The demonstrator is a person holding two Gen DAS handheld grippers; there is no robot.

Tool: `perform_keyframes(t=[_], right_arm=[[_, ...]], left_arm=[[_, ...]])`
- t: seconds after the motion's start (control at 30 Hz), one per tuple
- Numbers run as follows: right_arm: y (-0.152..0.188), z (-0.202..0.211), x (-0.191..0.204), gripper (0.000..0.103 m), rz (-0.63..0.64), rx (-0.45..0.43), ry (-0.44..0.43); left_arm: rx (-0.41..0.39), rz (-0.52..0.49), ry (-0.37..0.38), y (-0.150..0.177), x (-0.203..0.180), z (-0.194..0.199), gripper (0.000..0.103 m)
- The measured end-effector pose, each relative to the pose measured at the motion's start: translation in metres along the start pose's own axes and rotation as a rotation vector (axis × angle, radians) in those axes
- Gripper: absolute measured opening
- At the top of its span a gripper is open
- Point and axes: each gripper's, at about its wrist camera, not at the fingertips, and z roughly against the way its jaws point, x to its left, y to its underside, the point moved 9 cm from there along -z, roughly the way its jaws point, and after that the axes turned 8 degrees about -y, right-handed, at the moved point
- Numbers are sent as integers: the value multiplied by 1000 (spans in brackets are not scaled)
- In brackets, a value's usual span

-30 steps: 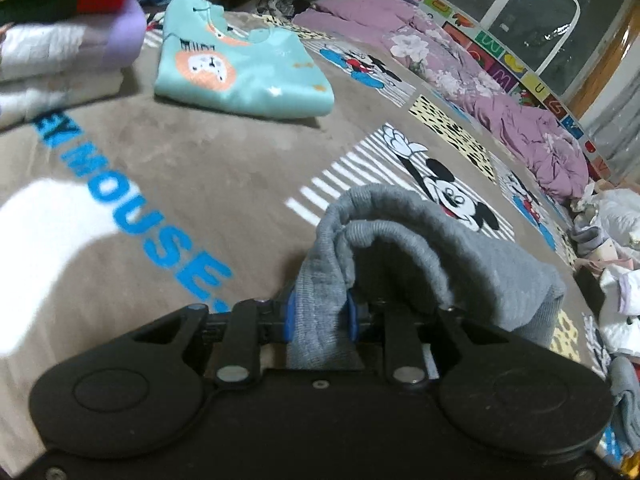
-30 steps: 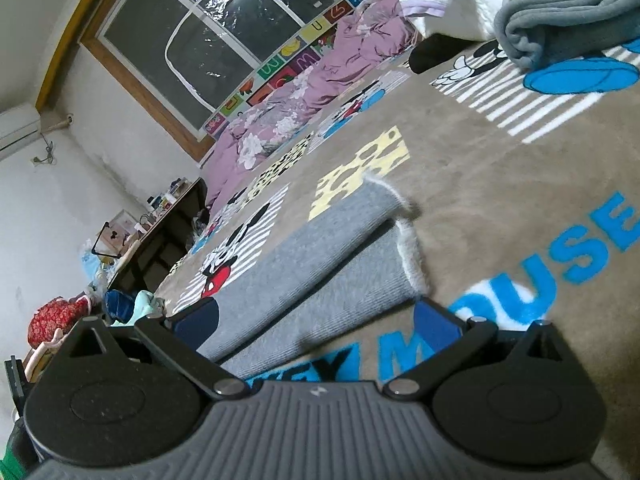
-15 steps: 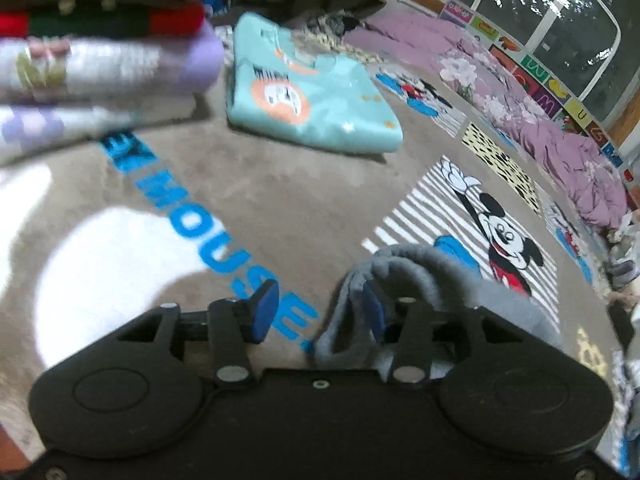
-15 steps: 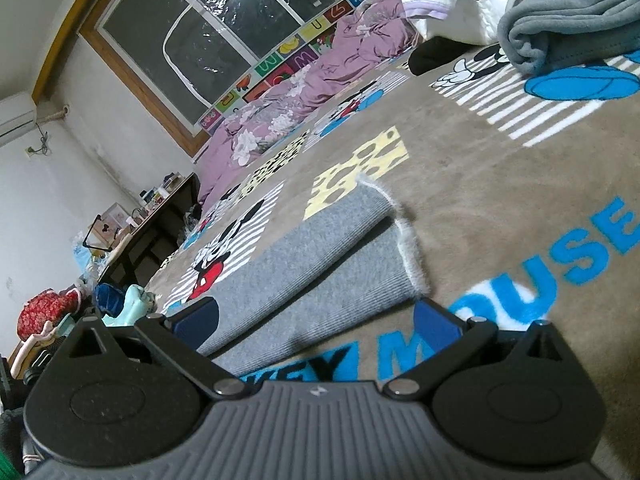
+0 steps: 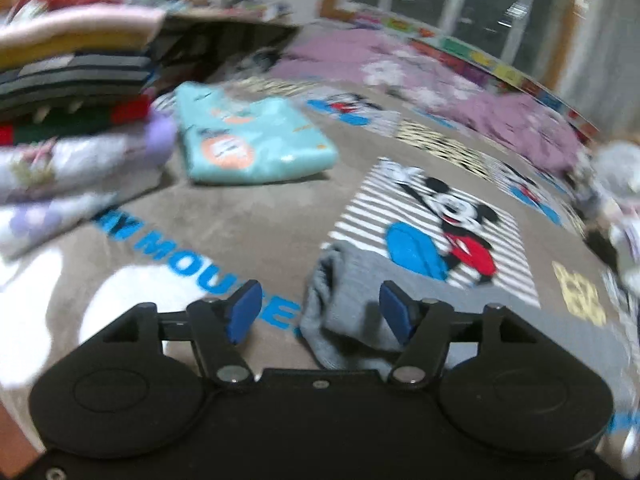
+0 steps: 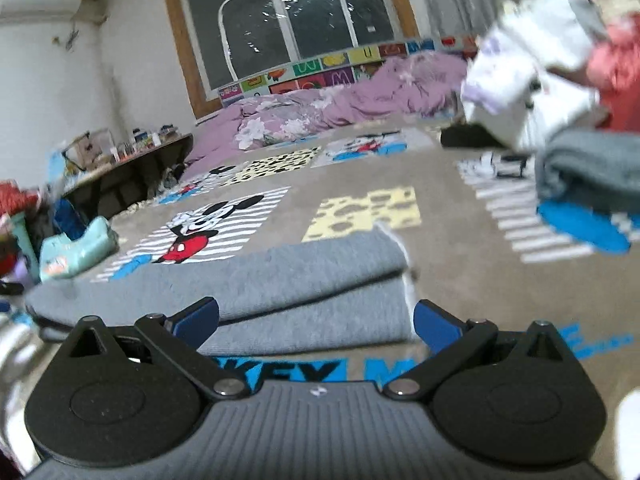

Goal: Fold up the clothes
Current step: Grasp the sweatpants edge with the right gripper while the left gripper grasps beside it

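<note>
Grey knit garment (image 5: 360, 300) lies folded on the Mickey Mouse blanket (image 5: 248, 216), both tongs released.

On the left, a stack of folded clothes (image 5: 76, 92) stands beside a folded teal shirt (image 5: 248, 140); nearer the camera, the left gripper (image 5: 322, 310) has let go of the grey cuff it pinched a second ago, and its blue pads (image 5: 244, 312) now stand wide apart, with the bunched end lying on the blanket between and just ahead of them. Further right, the right gripper (image 6: 316, 320) is likewise spread and empty, as it was a moment back, hovering just before the garment's long doubled edge (image 6: 312, 300), where two layers lie one upon the other. That release suggests this fold is laid down; the piece probably needs another fold or smoothing, then a place on the stack. Both views are motion-blurred, so finer creases cannot be told.
</note>
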Motion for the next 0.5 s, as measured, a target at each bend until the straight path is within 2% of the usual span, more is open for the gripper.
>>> perform_keyframes(t=[0.27, 0.37, 0.43, 0.5], right_arm=[[-19, -14, 21, 95, 241, 69, 54], [-22, -26, 23, 88, 317, 122, 64], [-24, -33, 23, 79, 374, 163, 63], [-24, -39, 27, 78, 442, 191, 63]], left_arm=[[-103, -348, 39, 14, -30, 9, 69], [-131, -480, 14, 24, -38, 5, 69], [-149, -568, 6, 30, -46, 3, 69], [-168, -620, 17, 34, -53, 1, 69]])
